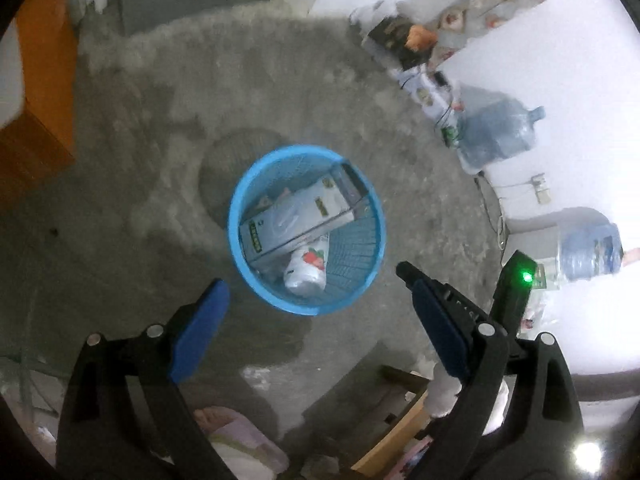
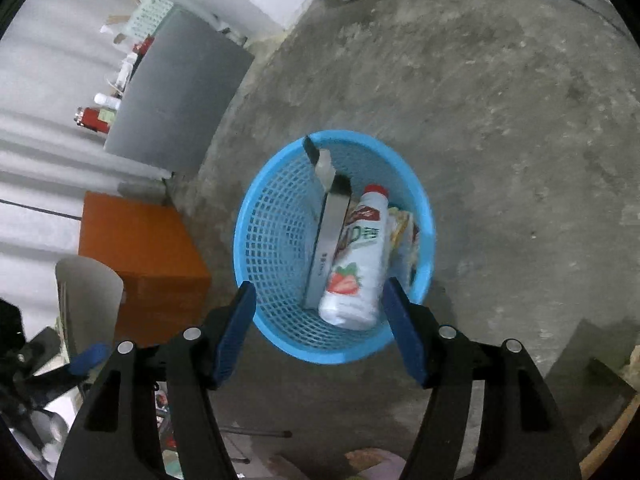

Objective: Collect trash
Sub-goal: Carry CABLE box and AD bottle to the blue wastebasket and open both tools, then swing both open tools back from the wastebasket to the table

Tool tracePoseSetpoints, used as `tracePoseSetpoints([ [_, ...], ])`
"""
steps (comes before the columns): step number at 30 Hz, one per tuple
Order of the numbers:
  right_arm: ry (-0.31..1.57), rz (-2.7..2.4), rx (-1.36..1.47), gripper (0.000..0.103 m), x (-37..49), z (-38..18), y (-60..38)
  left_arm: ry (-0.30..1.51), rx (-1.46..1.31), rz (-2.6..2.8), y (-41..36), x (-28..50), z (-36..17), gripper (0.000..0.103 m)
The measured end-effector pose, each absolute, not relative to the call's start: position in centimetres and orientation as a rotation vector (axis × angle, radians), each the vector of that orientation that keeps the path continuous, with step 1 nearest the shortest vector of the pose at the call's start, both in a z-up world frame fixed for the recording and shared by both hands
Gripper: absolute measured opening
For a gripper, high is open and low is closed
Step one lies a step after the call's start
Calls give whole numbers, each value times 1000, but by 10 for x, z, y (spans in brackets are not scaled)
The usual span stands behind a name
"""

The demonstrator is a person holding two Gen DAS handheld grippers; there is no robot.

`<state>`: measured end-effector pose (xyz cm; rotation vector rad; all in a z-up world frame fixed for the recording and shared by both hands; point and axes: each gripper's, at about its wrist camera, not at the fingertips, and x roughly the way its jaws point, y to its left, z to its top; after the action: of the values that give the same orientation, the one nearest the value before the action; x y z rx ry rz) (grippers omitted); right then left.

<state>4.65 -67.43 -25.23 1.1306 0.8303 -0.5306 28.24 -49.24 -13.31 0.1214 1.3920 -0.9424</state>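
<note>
Both grippers hang over the blue basket (image 1: 240,216), jaws wide and empty. Left gripper (image 1: 312,284), right gripper (image 2: 318,300). A bottle (image 2: 356,264) and box (image 1: 296,216) lie inside.

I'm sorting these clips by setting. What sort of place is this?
Probably a plain utility or storage room in a home: a bare concrete floor, large water jugs by the wall, an orange cabinet, and a blue mesh wastebasket holding trash.

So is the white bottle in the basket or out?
In. The bottle lies inside the blue basket, leaning beside a flat box, below the rim in both views.
</note>
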Motion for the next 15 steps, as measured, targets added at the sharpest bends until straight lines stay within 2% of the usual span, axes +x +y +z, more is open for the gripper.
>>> tracePoseSetpoints([
  [7,695,-360,1024,64,11,-173,-616,1137,67,-966,-387,236,-20,89],
  [15,719,-23,930,64,18,-104,-514,953,40,-878,-211,157,24,89],
])
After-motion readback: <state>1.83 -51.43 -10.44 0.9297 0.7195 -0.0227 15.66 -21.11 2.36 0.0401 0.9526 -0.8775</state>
